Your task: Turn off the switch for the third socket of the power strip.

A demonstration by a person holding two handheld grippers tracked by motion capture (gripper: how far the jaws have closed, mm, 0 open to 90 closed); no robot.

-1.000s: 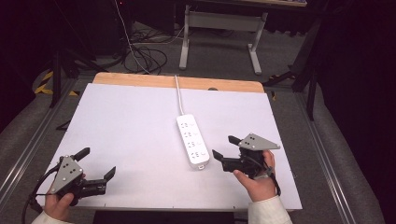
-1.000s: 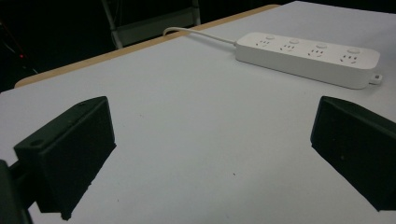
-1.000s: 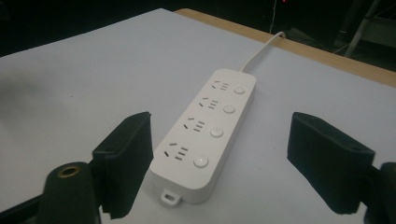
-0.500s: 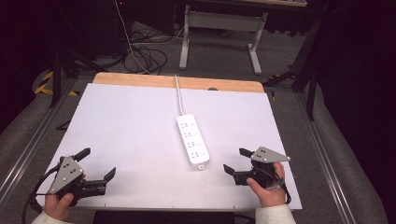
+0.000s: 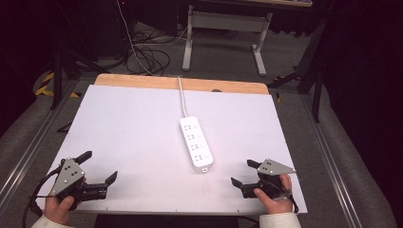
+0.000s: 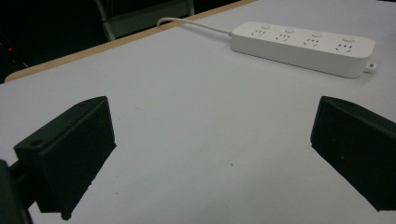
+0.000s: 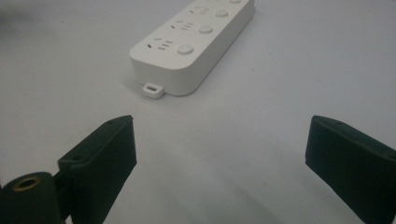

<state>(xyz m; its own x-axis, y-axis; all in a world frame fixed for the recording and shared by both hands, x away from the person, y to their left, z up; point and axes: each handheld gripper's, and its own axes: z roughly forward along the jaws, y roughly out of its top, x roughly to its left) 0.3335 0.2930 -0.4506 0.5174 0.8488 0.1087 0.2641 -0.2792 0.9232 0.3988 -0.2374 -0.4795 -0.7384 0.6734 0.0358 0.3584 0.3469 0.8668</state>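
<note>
White tabletop below, and the right gripper sits low at the near right corner, jaws just spread wide, nothing between them. Just ahead, apart from it, lies the white plastic four-socket power strip. Left gripper gapes empty, near left.

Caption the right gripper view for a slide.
Open right gripper, nothing between its jaws, faces the near end of a white power strip on the white table.
</note>
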